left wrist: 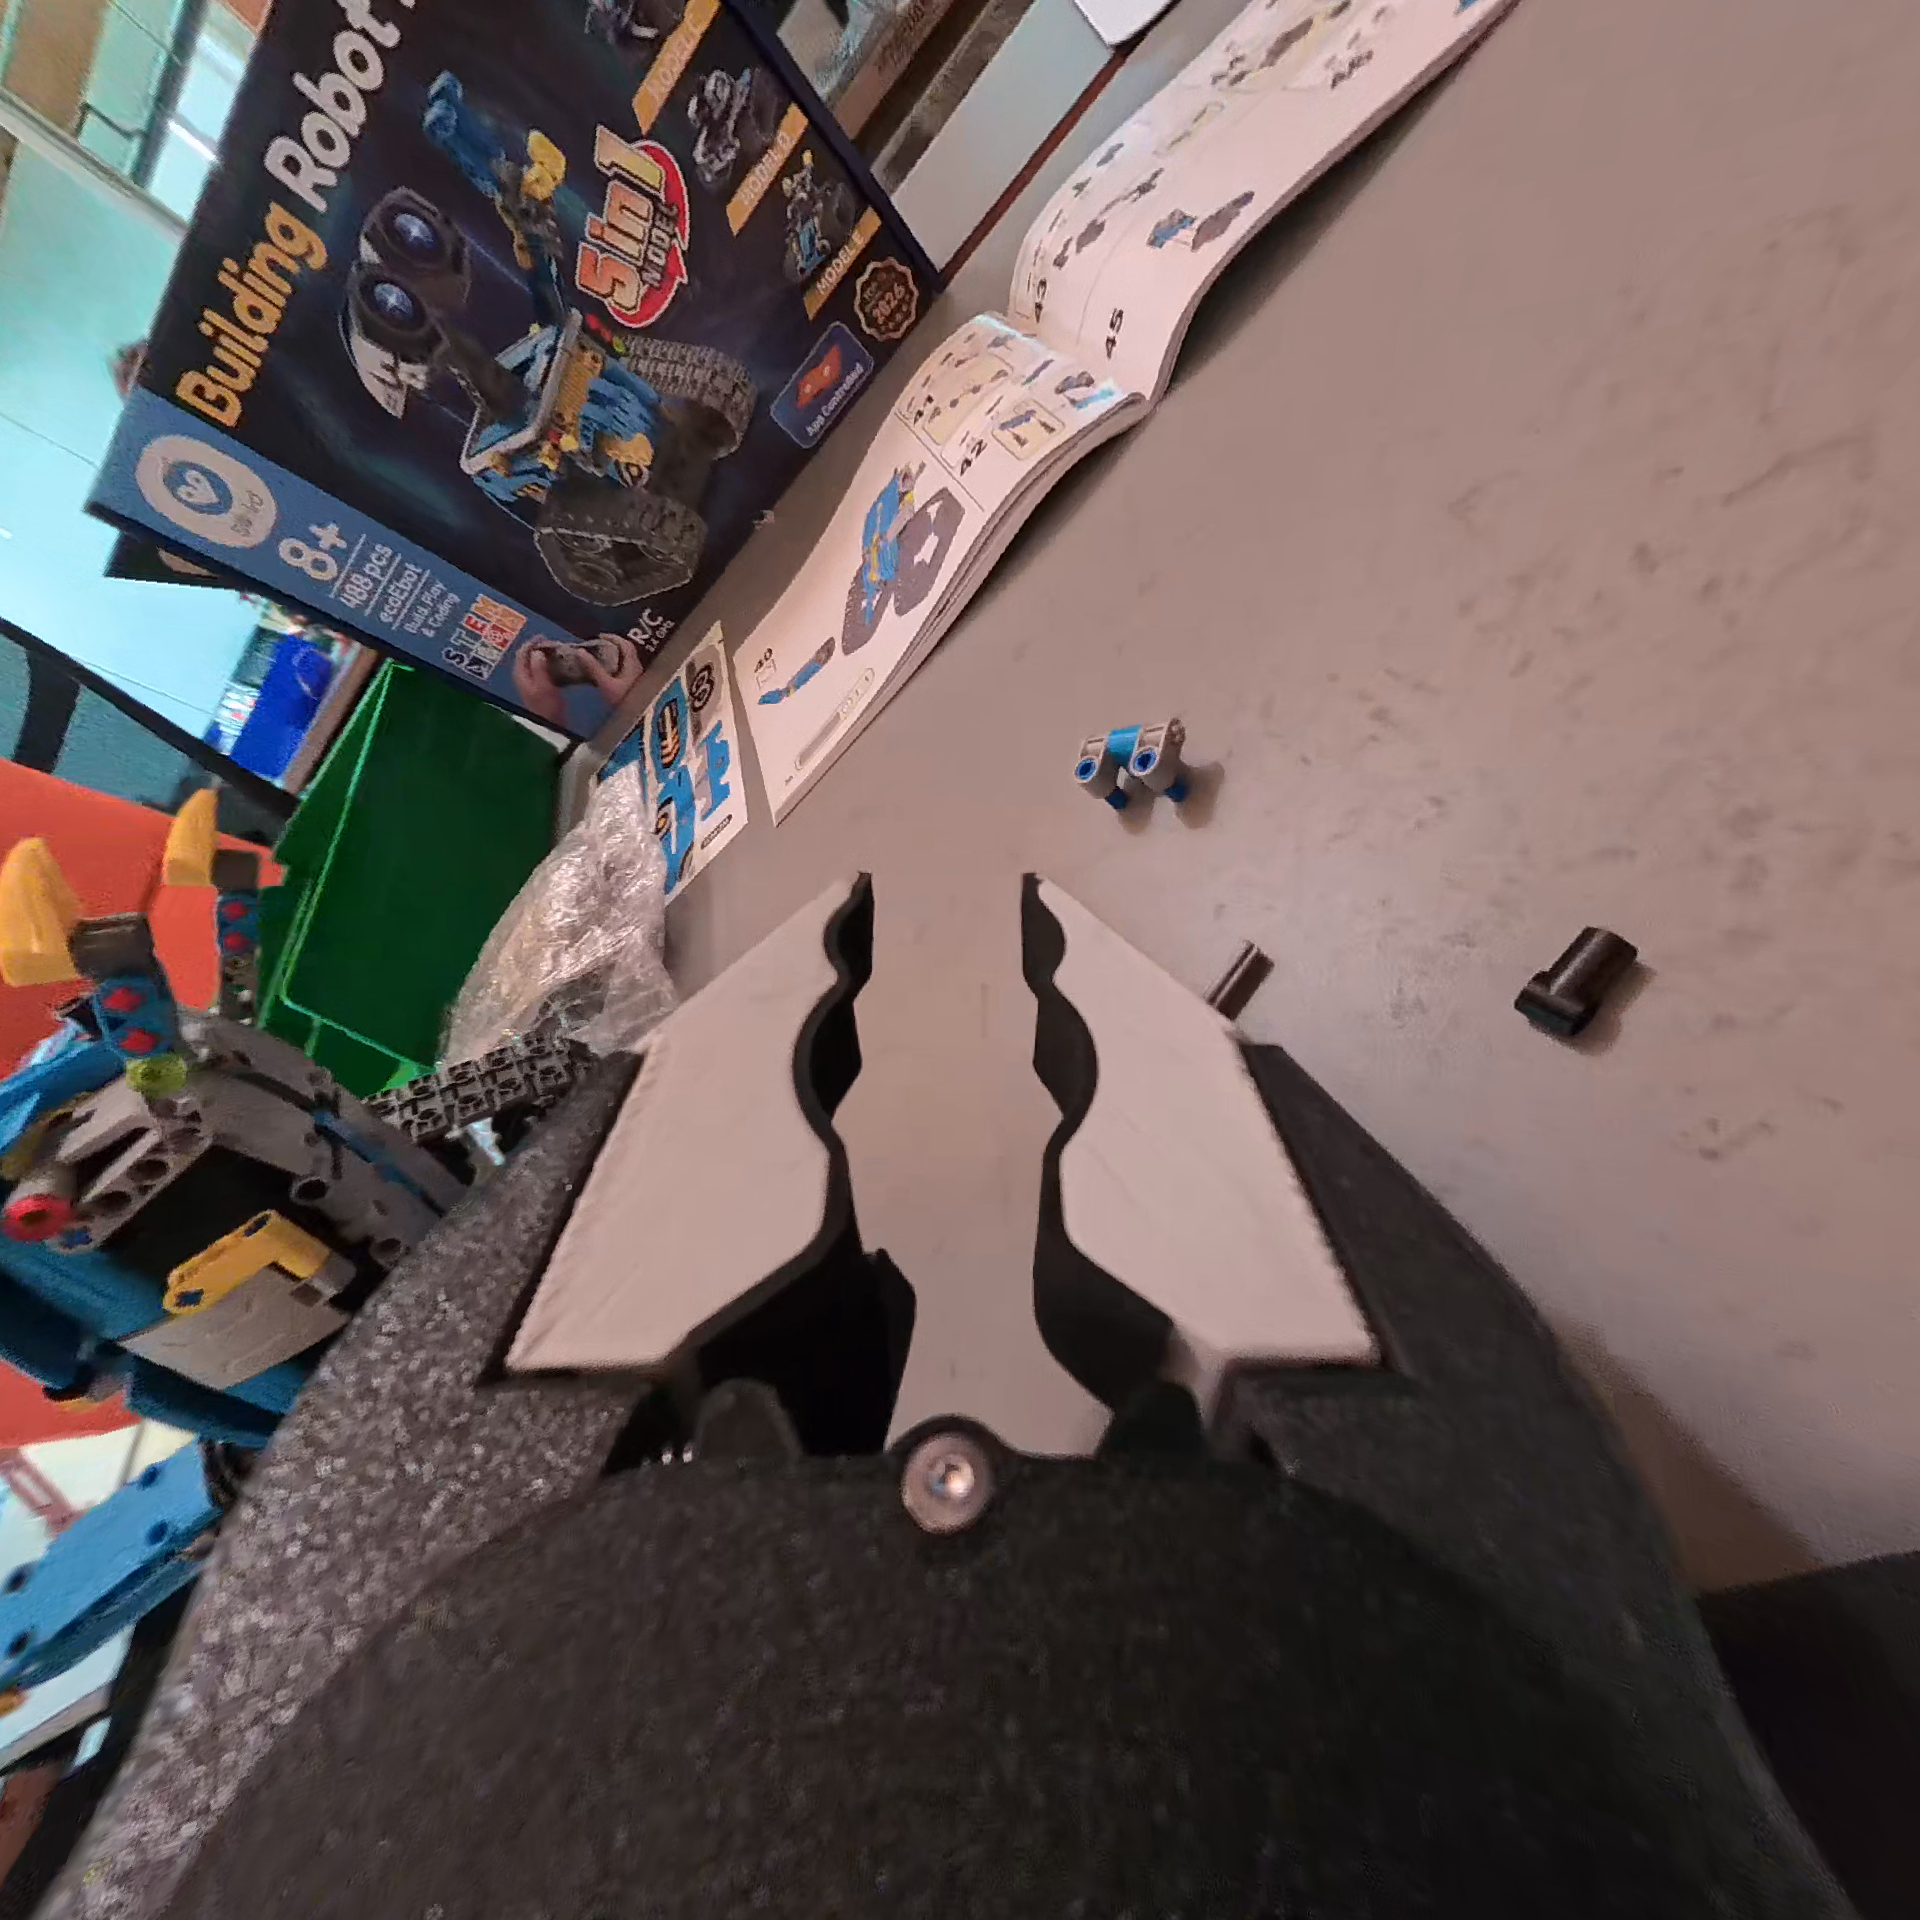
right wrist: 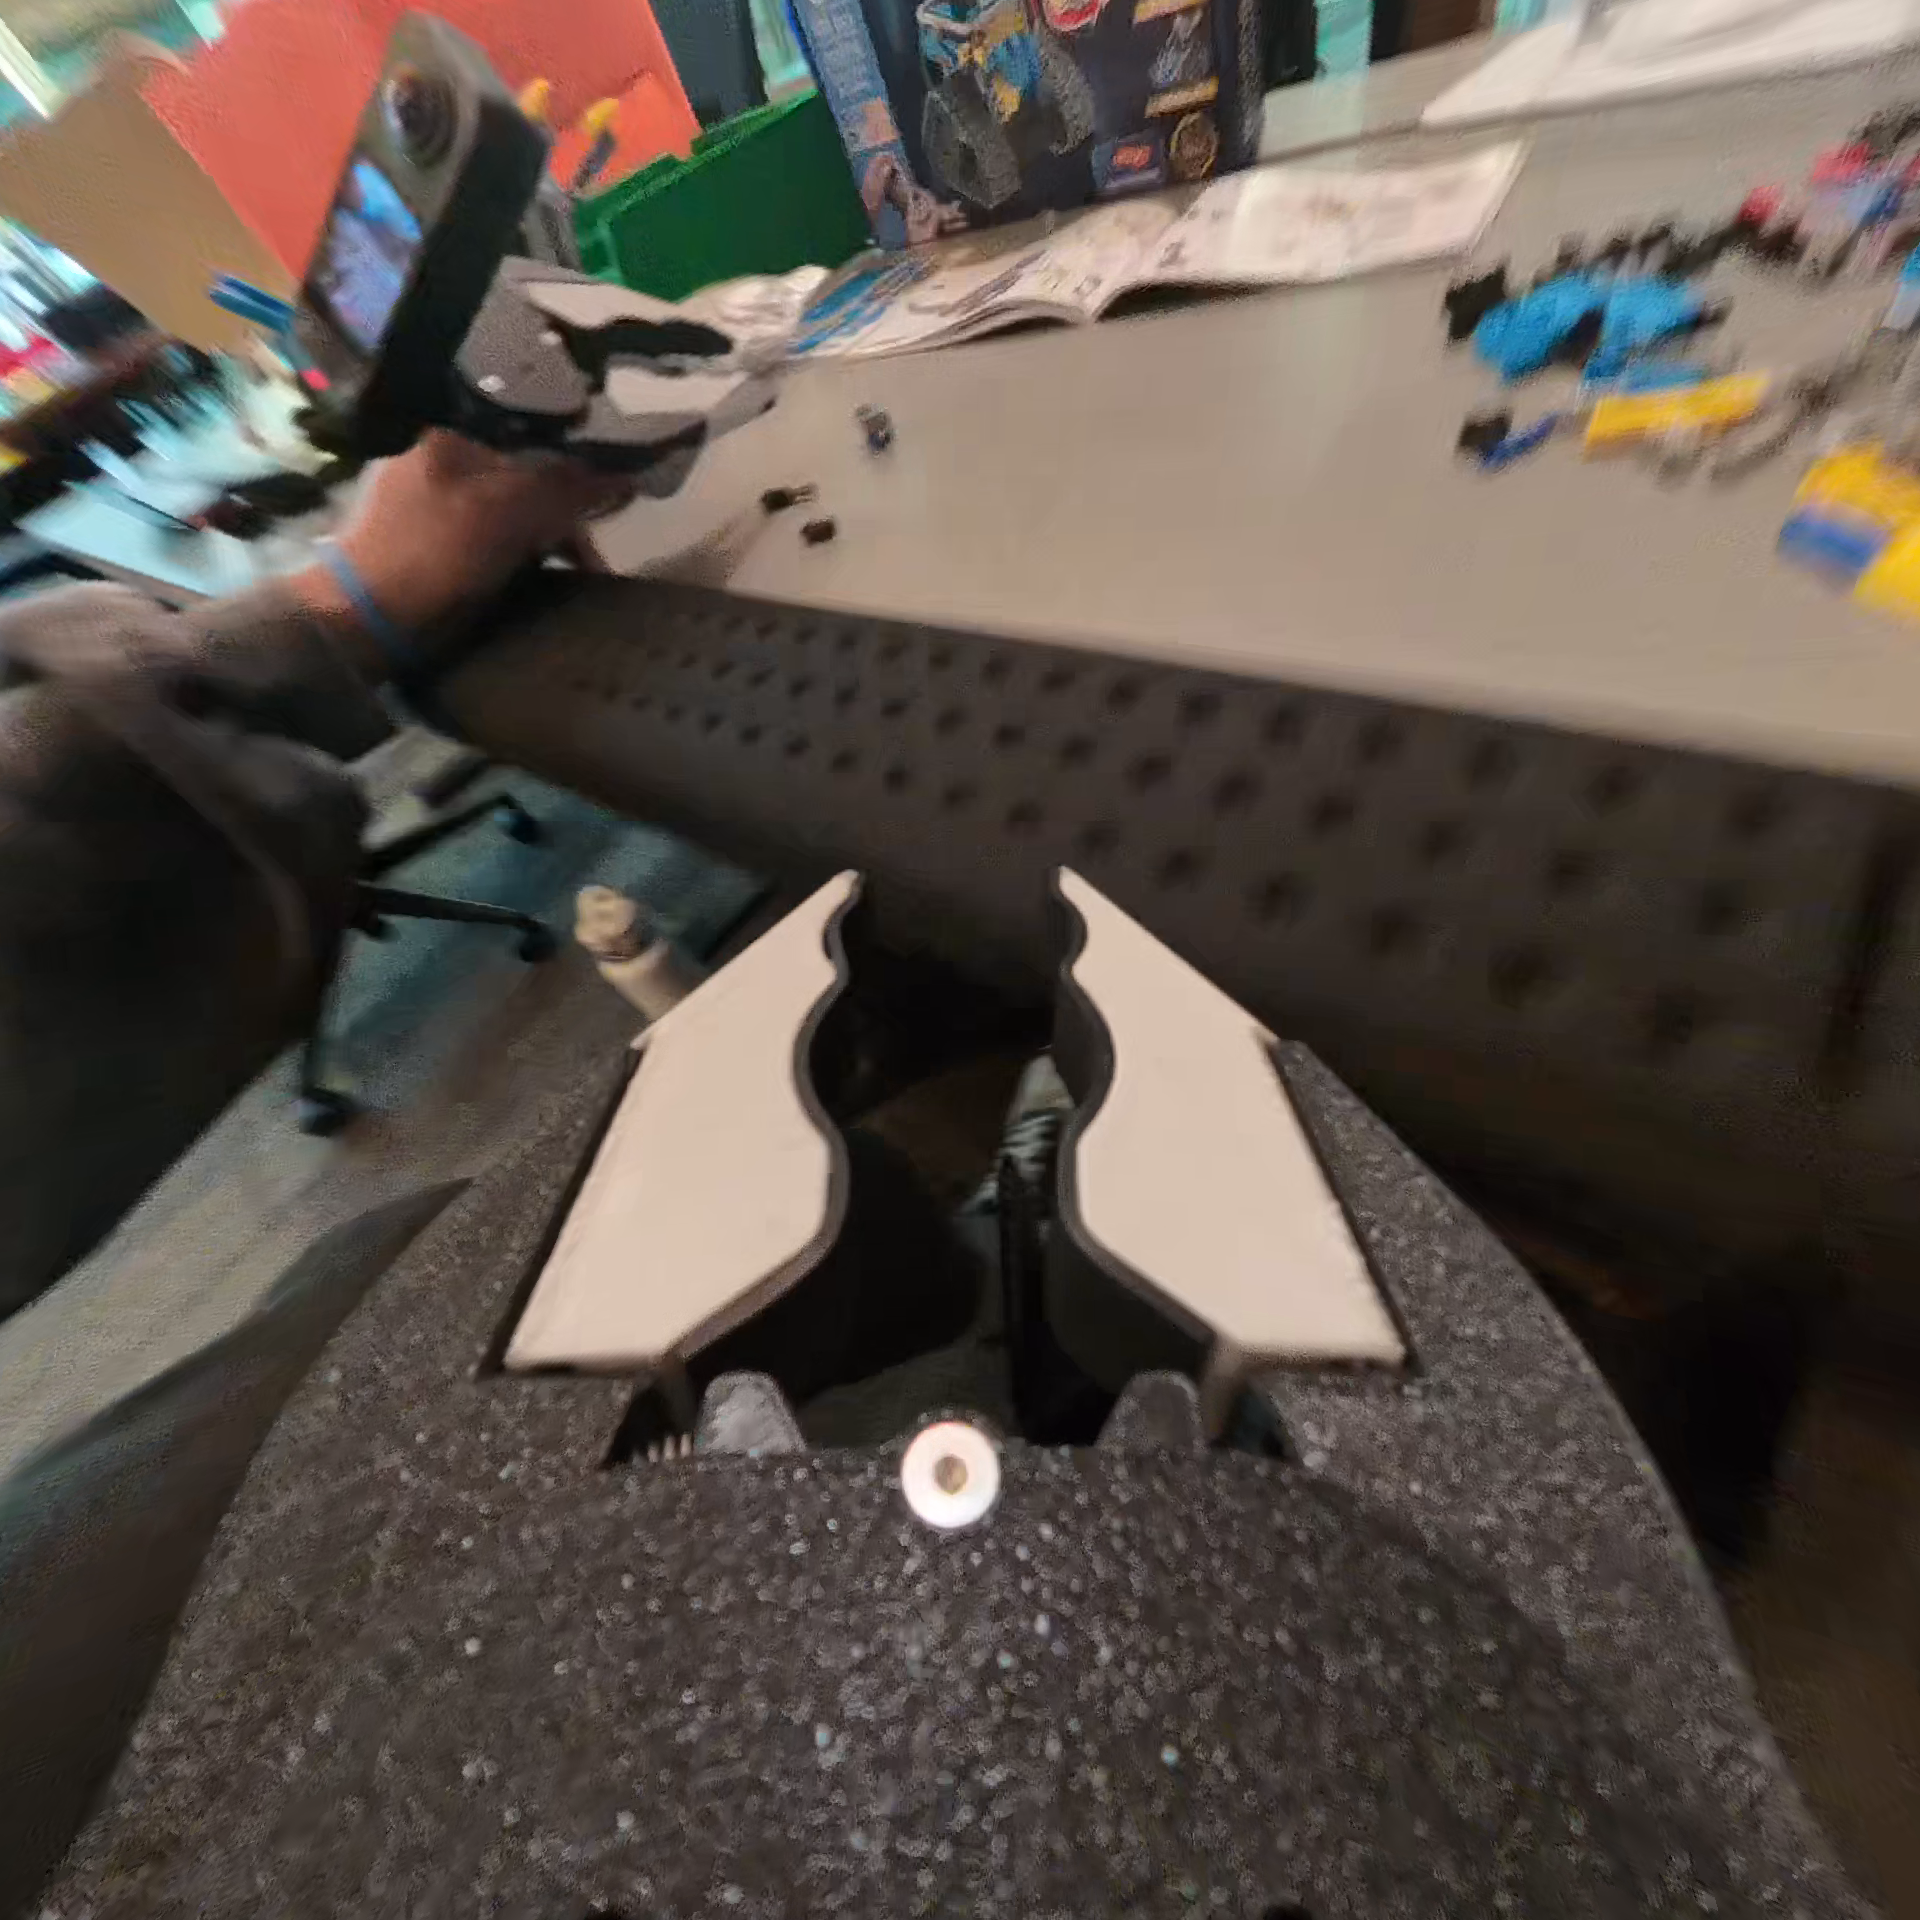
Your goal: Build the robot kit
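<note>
My left gripper (left wrist: 945, 883) is open and empty, tilted over the grey table (left wrist: 1558, 520); bare table shows between its fingers. A short black pin (left wrist: 1238, 971) lies just right of its right finger. A black connector (left wrist: 1576, 982) lies farther right, and a small grey and blue piece (left wrist: 1132, 764) stands ahead of the tips. My right gripper (right wrist: 958, 878) is open and empty, below the table edge, facing a dark perforated panel (right wrist: 1143, 790). In the blurred right wrist view the left gripper (right wrist: 665, 353) shows at the table's left end, held by a hand (right wrist: 457, 509).
An open instruction booklet (left wrist: 935, 520), a sticker sheet (left wrist: 686, 758) and a dark toy box (left wrist: 468, 312) lie behind. A crumpled plastic bag (left wrist: 571, 956), a green bin (left wrist: 416, 862) and a part-built blue robot model (left wrist: 156, 1143) are at left. Loose blue and yellow parts (right wrist: 1662, 353) lie at right. My right fingertips sit around 40 cm from my left ones. The black connector (left wrist: 1576, 982) lies some 8 cm from my left tips, 30 cm from my right tips. It turns up in the right wrist view (right wrist: 811, 527) as well.
</note>
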Motion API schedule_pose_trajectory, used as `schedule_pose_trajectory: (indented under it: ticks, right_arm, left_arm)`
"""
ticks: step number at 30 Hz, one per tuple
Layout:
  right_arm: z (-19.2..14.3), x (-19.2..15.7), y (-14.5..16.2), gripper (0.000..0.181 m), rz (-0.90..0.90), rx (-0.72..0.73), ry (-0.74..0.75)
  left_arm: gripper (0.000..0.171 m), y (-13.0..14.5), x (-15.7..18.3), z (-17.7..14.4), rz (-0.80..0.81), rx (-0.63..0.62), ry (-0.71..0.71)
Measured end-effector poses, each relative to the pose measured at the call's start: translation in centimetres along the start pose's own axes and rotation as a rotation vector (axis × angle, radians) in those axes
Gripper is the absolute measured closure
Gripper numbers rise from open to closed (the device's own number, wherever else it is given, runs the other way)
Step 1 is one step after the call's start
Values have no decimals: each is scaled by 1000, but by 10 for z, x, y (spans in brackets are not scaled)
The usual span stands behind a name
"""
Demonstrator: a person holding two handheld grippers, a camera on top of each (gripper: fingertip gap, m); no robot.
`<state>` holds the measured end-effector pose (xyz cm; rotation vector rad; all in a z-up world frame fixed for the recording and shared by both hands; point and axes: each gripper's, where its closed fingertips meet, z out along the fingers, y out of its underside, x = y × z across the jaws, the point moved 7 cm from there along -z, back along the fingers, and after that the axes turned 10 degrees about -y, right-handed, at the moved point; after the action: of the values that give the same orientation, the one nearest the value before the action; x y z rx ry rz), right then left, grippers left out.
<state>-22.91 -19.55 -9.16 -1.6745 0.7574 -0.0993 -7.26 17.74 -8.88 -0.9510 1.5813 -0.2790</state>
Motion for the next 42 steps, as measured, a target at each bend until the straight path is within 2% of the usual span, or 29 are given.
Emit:
schedule_pose_trajectory:
  ticks: [2, 3, 4, 5, 6, 8, 10, 12, 15, 16, 17, 19, 23, 27, 29, 30, 32, 35, 36, 38, 42]
  right_arm:
    - [23, 23, -40, 148, -82, -72, 140]
    - [35, 38, -57, 136, -109, -111, 203]
    - [48, 55, -70, 132, -135, -156, 244]
    - [60, 71, -76, 142, -140, -238, 259]
    - [71, 84, -79, 147, -131, -313, 246]
    - [89, 97, -82, 143, -98, -355, 169]
    - [103, 99, -79, 143, -89, -385, 91]
    - [113, 98, -71, 144, -139, -457, 29]
    - [117, 92, -60, 144, -228, -528, -39]
    - [116, 89, -61, 139, -277, -517, -40]
    - [114, 88, -61, 141, -328, -500, -28]
    - [112, 87, -62, 140, -360, -463, 14]
    - [109, 85, -64, 136, -448, -408, 115]
    - [108, 80, -63, 147, -551, -385, 166]
    - [110, 78, -61, 170, -591, -399, 171]
    - [111, 79, -61, 177, -591, -414, 177]
    - [113, 84, -63, 171, -525, -423, 165]
    - [111, 100, -69, 131, -297, -404, 110]
    - [110, 103, -70, 127, -231, -394, 75]
    - [107, 106, -73, 131, -155, -359, 15]
    - [108, 106, -73, 133, -136, -351, -13]
  left_arm:
    - [141, 1, 1, 3, 7, -22, 8]
    - [140, 1, 0, 5, -17, -42, 34]
    - [137, 1, 0, 7, -53, -65, 82]
    - [133, 0, 2, 9, -92, -87, 151]
    - [128, -3, 5, 11, -129, -109, 229]
    - [117, -11, 14, 12, -182, -155, 359]
    - [113, -14, 22, 14, -185, -184, 393]
    - [110, -14, 19, 13, -175, -159, 314]
    - [109, -14, -5, -6, -224, -6, 166]
    - [113, -10, -14, -12, -219, 30, 97]
    - [115, -4, -23, -15, -189, 49, 15]
    - [117, 10, -34, -15, -123, 45, -116]
    - [120, 16, -35, -13, -82, 9, -181]
    - [124, 14, -45, -18, -161, 50, -205]
    - [125, 15, -48, -17, -202, 45, -189]
    - [124, 16, -49, -16, -217, 40, -184]
    - [125, 17, -50, -13, -236, 24, -175]
    - [126, 19, -53, -9, -269, -6, -162]
    - [127, 20, -54, -9, -283, -11, -160]
    - [127, 21, -57, -7, -313, -21, -150]
    - [127, 22, -58, -6, -333, -31, -143]
